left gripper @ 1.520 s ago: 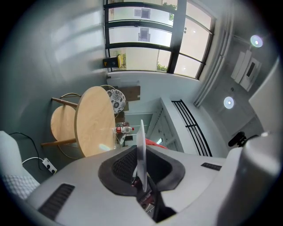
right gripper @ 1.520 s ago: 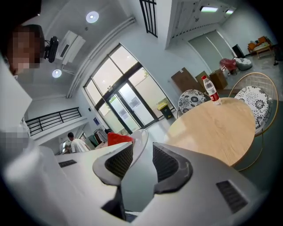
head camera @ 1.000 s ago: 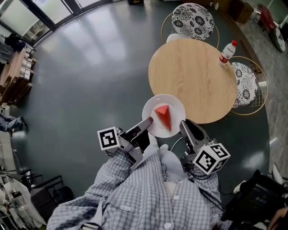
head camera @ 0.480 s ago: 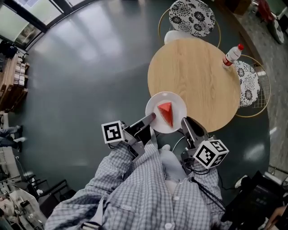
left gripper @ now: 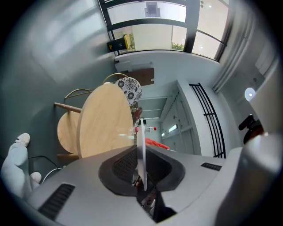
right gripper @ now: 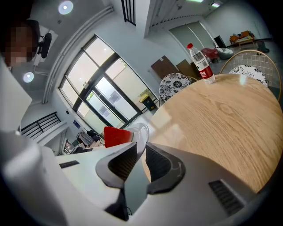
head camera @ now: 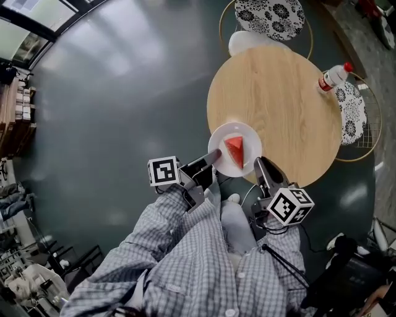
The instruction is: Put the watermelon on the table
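- one plate (head camera: pixel 221 143) with a watermelon wedge (head camera: pixel 234 150) is over the table's (head camera: pixel 278 99) edge.
- my left gripper (head camera: pixel 213 158) clamps its rim.
- my right gripper (head camera: pixel 258 163), jaws just closing, pinches the other side.

Table (head camera: pixel 278 99) near edge hidden under plate (head camera: pixel 250 139); chair (head camera: pixel 269 15) cut off at top.
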